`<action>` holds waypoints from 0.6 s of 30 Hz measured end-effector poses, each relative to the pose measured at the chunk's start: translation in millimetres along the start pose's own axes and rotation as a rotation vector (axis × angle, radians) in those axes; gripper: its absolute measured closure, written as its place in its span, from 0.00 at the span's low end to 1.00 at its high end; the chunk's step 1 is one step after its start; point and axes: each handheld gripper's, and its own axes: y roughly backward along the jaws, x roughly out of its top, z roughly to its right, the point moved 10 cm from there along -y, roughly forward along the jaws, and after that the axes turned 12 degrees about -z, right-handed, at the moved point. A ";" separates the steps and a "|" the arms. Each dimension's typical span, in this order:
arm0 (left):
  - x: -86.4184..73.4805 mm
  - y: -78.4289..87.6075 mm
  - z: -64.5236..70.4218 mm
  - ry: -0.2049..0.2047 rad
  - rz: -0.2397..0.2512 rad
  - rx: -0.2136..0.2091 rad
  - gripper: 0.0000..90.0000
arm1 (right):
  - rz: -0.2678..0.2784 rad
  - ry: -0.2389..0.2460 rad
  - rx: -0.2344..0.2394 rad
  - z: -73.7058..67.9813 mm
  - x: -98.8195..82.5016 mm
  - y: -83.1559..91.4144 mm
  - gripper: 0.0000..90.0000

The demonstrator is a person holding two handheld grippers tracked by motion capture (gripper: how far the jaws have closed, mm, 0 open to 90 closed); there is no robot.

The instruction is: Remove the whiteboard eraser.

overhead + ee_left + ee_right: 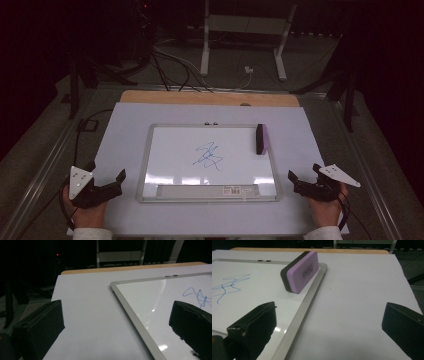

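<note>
Currently the eraser (pixel 260 139) stands on its long edge at the right rim of the whiteboard (pixel 170 165), long axis running up the frame. It lies up and left of the right claw (pixel 305 176), the nearer one, with a bare path between. Both claws are spread and hold nothing; the left claw (pixel 106 177) rests at lower left. The blue scribble (pixel 208 156) marks the board's centre.

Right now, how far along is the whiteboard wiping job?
Nothing looks done yet: the blue scribble is whole on the whiteboard. The eraser stands on its edge at the board's right rim, untouched. In hand: nothing. The left gripper and the right gripper rest open and empty on either side of the board. Left: pick up the eraser and wipe off the scribble.
</note>
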 end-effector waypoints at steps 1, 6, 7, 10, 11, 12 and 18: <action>-0.3 -0.7 -0.2 0.001 -0.002 -0.003 0.01 | -0.005 -0.002 0.002 0.3 -0.7 -1.1 0.00; -2.2 -2.0 -1.6 0.003 -0.013 0.003 0.01 | -0.017 -0.019 0.030 -1.7 -0.1 -3.6 0.00; -2.7 -2.3 -1.1 0.005 -0.014 0.003 0.01 | -0.016 -0.024 0.031 -1.8 0.7 -3.3 0.00; -3.3 -2.6 -0.7 0.010 -0.016 -0.001 0.01 | -0.003 -0.034 0.034 -3.1 4.4 -1.0 0.00; -3.5 -2.7 -0.7 0.010 -0.017 -0.001 0.01 | 0.004 -0.038 0.039 -3.9 6.1 0.1 0.00; -4.2 -2.8 -0.6 0.010 -0.022 -0.001 0.01 | 0.007 -0.039 0.042 -4.8 7.7 0.9 0.00; -8.1 -6.2 2.7 0.005 -0.040 -0.002 0.01 | 0.025 0.003 0.043 -11.9 24.2 5.2 0.00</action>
